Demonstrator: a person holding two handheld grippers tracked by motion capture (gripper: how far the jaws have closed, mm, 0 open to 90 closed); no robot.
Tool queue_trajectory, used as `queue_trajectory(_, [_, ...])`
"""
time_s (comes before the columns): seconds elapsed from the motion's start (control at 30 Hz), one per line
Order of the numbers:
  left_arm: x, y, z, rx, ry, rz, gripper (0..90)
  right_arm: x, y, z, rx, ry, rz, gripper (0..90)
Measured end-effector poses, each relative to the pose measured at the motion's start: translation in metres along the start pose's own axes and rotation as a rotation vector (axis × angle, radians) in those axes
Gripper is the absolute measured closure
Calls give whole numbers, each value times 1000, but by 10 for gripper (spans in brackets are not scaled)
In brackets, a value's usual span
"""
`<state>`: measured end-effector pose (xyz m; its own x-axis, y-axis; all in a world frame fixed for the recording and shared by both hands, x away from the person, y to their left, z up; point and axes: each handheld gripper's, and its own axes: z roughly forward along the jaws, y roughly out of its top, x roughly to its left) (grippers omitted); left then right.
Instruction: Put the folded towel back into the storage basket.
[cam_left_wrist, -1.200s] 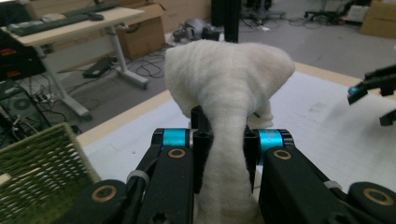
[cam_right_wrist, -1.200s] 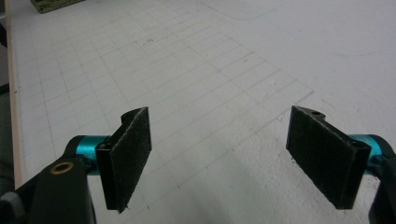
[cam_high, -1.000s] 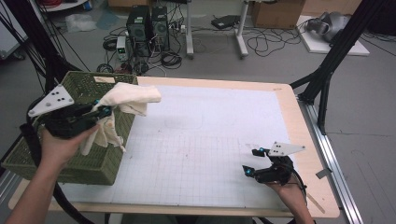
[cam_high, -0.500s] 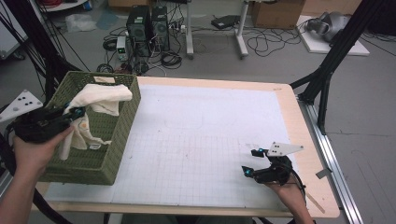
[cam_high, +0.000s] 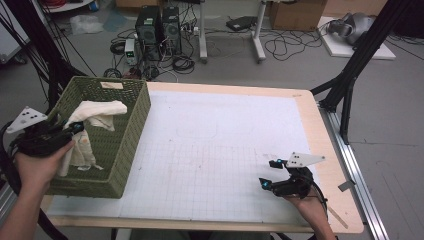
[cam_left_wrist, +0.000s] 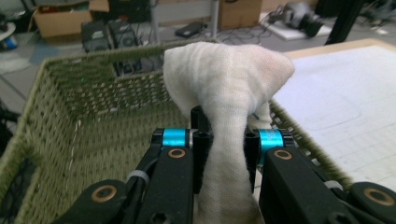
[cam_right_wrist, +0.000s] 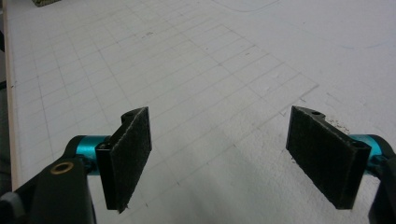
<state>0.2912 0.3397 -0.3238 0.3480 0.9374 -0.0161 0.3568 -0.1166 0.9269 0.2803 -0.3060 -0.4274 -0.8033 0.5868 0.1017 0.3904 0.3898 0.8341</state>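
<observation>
The cloth (cam_left_wrist: 227, 100), off-white and bunched, is pinched between the pads of the left gripper (cam_left_wrist: 224, 154), whose jaws are closed tight on a fold of it (the rest bulges above them and hangs below). It sits over the open top of the basket (cam_high: 131, 131), a green woven one at the table's left edge, with part of it draped down inside. A pale label (cam_high: 112, 85) lies on the basket's far rim; no writing on it can be read. The right gripper (cam_high: 273, 174) rests low over the white gridded mat (cam_high: 210, 150) near the table's (cam_high: 320, 125) right front corner, jaws spread wide with nothing between them.
</observation>
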Motion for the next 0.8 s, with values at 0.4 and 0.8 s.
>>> queue_trajectory(0.4, [1,-3,39,100,85,-59,809,-1,-1,-1,1,1,2,216])
queue_trajectory(0.8, [12,-12,71,273,152,-107,800,0,-1,0,4,4,2,216])
